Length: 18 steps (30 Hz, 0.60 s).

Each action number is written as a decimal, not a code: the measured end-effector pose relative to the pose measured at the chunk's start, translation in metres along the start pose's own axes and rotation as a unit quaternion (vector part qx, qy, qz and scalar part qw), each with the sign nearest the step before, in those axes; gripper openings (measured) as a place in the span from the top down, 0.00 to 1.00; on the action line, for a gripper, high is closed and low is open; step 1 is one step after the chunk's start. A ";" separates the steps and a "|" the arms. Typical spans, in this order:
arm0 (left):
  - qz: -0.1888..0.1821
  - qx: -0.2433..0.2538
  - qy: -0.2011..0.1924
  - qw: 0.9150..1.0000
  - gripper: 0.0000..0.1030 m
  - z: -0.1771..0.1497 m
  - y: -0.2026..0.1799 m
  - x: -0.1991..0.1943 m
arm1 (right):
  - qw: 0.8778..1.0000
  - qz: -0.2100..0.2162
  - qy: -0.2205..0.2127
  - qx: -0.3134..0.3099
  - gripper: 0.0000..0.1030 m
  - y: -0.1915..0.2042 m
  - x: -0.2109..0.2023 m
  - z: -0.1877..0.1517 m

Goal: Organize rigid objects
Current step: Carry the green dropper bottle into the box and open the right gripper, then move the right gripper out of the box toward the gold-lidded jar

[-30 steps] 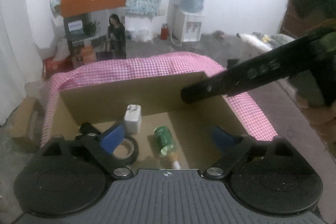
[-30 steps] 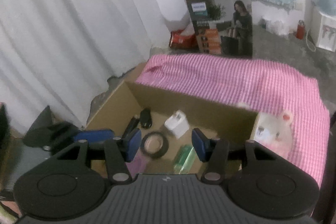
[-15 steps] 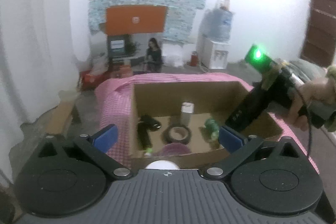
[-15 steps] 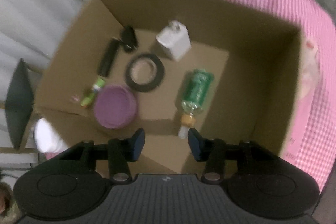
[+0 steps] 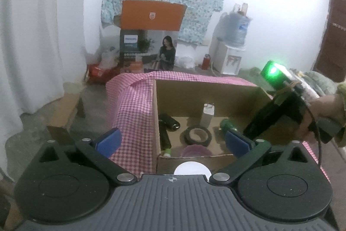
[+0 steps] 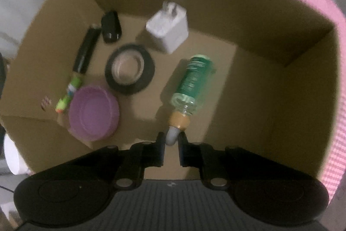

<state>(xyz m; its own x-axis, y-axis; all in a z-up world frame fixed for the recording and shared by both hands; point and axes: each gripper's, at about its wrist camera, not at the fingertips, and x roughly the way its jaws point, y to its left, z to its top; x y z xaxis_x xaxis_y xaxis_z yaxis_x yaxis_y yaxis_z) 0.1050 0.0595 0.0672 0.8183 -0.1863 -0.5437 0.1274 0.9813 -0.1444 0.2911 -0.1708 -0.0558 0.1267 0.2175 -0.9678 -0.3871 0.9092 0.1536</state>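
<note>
Inside the open cardboard box [image 6: 270, 101] on the pink checked cloth [image 5: 132, 105], going left to right in the right wrist view: a black marker with a green end [image 6: 83, 57] lies along the left wall, a small black oval case [image 6: 110, 26] sits just beside its top, a purple round lid [image 6: 94, 113] rests near the front left corner, a roll of black tape [image 6: 129, 68] lies flat in the middle, a white plug adapter [image 6: 168, 28] stands prongs-up behind it, and a green bottle [image 6: 192, 79] lies on its side, nozzle toward the camera. The right tongs [image 6: 172, 139] are closed on that bottle's pale nozzle tip. The left tongs [image 5: 173, 141] hover outside the box's near left corner, spread wide and empty. A white disc [image 5: 192, 168] lies before the box.
</note>
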 end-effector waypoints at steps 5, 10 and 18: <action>-0.006 -0.003 0.003 1.000 0.00 -0.003 0.005 0.003 | 0.998 0.000 -0.055 0.028 0.89 -0.012 -0.032 0.012; -0.005 -0.001 0.006 1.000 0.00 -0.005 0.007 0.004 | 0.996 -0.008 -0.083 0.031 0.89 -0.016 -0.041 0.042; -0.001 -0.005 0.011 1.000 0.00 -0.004 0.011 0.007 | 0.994 -0.021 -0.104 0.030 0.91 -0.023 -0.042 0.070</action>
<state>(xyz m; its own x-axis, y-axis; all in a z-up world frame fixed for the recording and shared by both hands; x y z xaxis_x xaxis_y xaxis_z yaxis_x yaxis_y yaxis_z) 0.1095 0.0684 0.0587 0.8060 -0.1898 -0.5607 0.1234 0.9803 -0.1544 0.3591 -0.1762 -0.0050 0.3299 0.2416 -0.9126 -0.3230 0.9372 0.1314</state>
